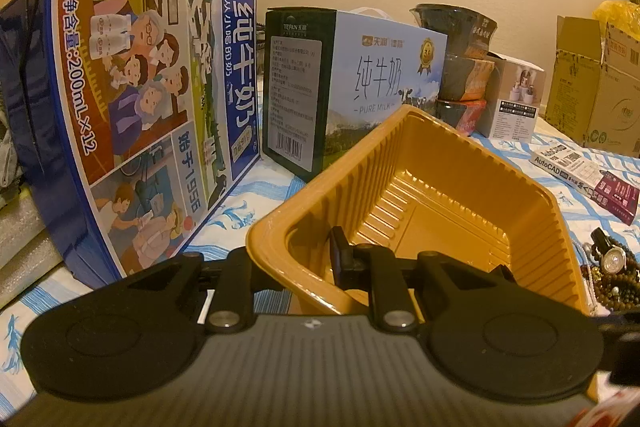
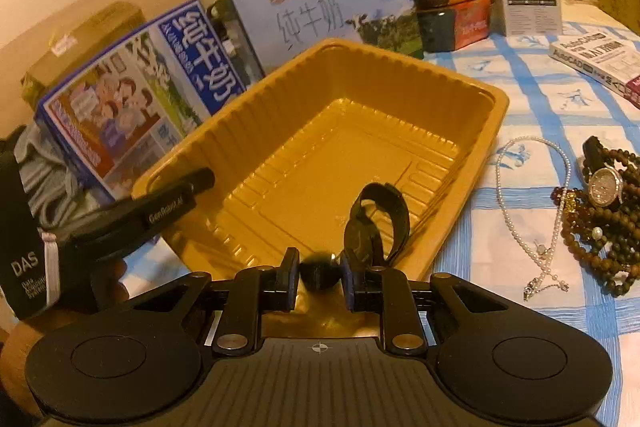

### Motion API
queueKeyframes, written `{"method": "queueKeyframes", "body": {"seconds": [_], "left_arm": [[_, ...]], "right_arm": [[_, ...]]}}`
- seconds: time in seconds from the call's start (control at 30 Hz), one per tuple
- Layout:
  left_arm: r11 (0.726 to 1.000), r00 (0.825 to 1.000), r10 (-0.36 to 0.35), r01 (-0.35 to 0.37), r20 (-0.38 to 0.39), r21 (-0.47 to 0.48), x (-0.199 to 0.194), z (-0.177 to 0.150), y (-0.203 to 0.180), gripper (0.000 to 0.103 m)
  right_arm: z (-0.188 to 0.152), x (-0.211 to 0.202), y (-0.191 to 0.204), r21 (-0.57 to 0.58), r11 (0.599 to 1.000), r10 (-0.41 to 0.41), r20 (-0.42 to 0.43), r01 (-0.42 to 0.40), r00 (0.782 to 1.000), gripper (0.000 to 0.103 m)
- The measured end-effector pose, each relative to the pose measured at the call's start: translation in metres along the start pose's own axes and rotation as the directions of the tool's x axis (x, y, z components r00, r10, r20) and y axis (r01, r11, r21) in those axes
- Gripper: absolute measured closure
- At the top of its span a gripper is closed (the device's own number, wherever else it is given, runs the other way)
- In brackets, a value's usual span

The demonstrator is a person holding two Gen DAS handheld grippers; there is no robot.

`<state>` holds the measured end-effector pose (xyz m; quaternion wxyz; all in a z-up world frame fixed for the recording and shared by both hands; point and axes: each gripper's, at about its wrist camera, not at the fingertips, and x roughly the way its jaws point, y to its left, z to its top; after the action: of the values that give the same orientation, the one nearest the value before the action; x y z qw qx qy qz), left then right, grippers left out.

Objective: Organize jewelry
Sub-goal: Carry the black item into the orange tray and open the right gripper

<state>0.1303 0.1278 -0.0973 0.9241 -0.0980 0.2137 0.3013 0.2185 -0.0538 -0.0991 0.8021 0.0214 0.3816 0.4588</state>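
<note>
On blue-checked cloth (image 2: 532, 99), left jaws pinch the gold tray (image 2: 460, 187); right jaws apparently grip a watch (image 2: 376, 223).

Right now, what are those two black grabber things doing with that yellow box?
A person is sorting jewelry into the yellow tray. The left gripper is pinching the tray's rim, which sits tilted up. The right gripper is shut on a black watch, holding it over the tray. Nothing lies in the tray yet. On the checked cloth to the right, a pearl necklace, brown bead strands and a silver watch are waiting.
</note>
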Motion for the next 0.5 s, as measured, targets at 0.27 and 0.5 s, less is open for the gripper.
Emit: {"method": "queueKeyframes", "body": {"seconds": [0.27, 0.5], "left_arm": [[1.000, 1.000, -0.001, 0.001, -0.002, -0.003, 0.001, 0.000, 0.001, 0.085], [1.000, 1.000, -0.005, 0.005, -0.007, -0.008, 0.003, 0.000, 0.003, 0.085]], "right_arm": [[-0.002, -0.043, -0.024, 0.080, 0.995, -0.075, 0.123, 0.065, 0.990, 0.074], [-0.023, -0.072, -0.071, 0.182, 0.962, -0.226, 0.098, 0.206, 0.969, 0.074]]}}
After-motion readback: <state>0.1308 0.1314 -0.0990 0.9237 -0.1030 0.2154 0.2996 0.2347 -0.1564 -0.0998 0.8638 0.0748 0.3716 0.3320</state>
